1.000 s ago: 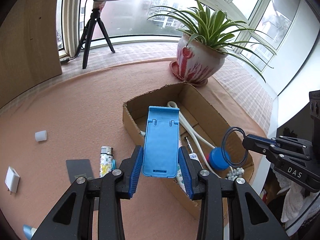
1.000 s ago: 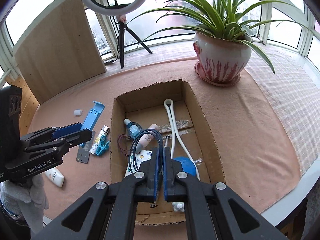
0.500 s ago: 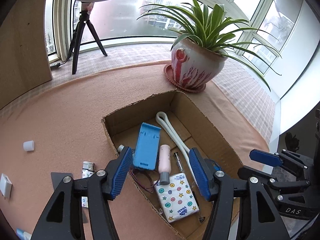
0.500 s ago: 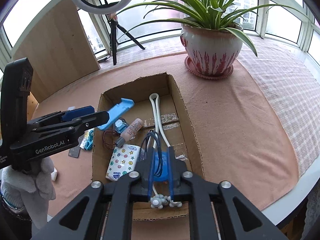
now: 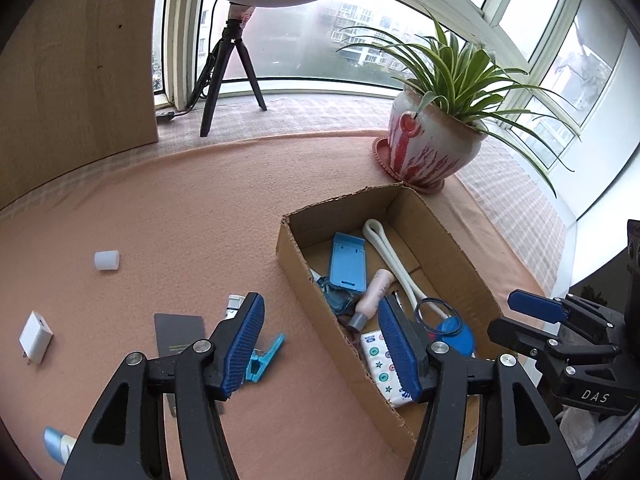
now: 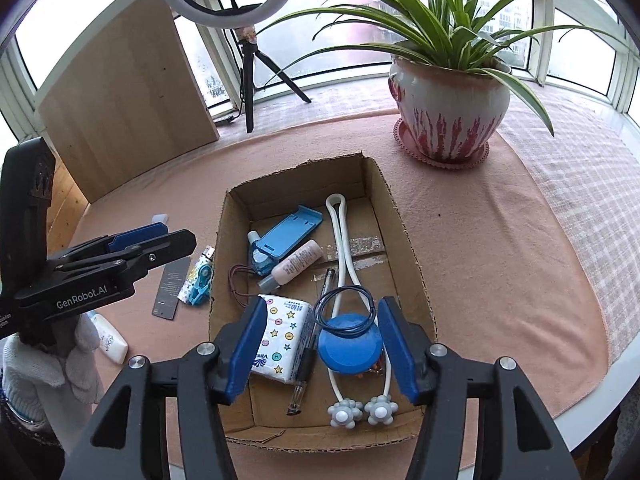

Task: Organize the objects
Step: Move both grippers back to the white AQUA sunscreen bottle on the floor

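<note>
An open cardboard box (image 5: 400, 194) (image 6: 296, 168) stands on the pink cloth. A blue phone stand (image 5: 347, 262) (image 6: 288, 236) lies flat in its far left part. A dark elastic ring (image 6: 346, 308) (image 5: 436, 312) rests on a blue disc (image 6: 348, 348) near the box's front. My right gripper (image 6: 323, 300) hangs over that disc with its jaws opening; the ring lies between the pads, untouched. My left gripper (image 5: 320, 300) is open and holds nothing, straddling the box's left wall.
The box also holds a tissue pack (image 6: 280, 340), a pink bottle (image 6: 298, 266), a white massager (image 6: 340, 240) and a pen. Left of the box lie a blue clip (image 5: 264, 356), a dark card (image 5: 178, 332), a white cap (image 5: 107, 260) and a charger (image 5: 36, 336). A potted plant (image 5: 432, 148) stands behind the box.
The left gripper let go of the blue phone stand, which now lies in the box, and drew back leftward. The right gripper opened and left the dark ring on the blue disc.
</note>
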`<state>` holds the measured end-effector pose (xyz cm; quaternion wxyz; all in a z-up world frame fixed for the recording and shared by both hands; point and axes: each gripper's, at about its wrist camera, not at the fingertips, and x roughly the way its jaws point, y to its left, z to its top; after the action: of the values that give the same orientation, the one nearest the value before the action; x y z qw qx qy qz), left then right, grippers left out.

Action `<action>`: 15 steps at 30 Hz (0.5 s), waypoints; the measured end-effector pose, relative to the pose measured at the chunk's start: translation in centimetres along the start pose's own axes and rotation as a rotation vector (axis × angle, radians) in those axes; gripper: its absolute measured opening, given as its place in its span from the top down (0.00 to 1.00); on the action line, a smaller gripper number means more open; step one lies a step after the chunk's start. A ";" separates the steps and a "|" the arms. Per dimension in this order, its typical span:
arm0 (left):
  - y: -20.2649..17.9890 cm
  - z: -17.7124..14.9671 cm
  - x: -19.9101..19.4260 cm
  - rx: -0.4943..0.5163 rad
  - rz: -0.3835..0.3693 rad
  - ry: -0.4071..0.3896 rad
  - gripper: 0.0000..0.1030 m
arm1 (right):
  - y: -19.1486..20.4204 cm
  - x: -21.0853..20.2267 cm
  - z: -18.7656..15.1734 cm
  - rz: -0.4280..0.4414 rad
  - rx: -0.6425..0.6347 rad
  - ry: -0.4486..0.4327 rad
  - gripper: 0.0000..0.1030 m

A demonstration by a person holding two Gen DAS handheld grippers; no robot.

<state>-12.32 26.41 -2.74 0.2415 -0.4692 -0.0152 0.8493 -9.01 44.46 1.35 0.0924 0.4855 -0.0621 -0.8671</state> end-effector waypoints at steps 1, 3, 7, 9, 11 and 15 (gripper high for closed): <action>0.3 -0.2 -0.5 -0.001 0.009 -0.002 0.39 | 0.4 0.0 0.0 0.005 -0.007 0.000 0.48; 1.1 -0.7 -1.4 -0.008 0.025 -0.008 0.39 | 1.1 0.2 0.2 0.015 -0.019 0.000 0.48; 3.0 -1.9 -3.1 -0.035 0.041 -0.017 0.39 | 2.8 0.7 0.2 0.034 -0.043 0.008 0.48; 4.0 -2.5 -3.9 -0.056 0.055 -0.021 0.39 | 3.7 0.9 0.2 0.046 -0.055 0.015 0.48; 5.0 -3.1 -4.8 -0.072 0.063 -0.026 0.39 | 4.7 1.3 0.4 0.060 -0.068 0.020 0.48; 6.8 -4.3 -6.6 -0.103 0.087 -0.038 0.39 | 6.9 1.8 0.5 0.091 -0.101 0.029 0.48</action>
<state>-8.66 16.79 -1.65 0.1795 -0.4649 -0.0429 0.8659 -9.68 37.32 1.55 0.1569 0.4893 -0.0389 -0.8570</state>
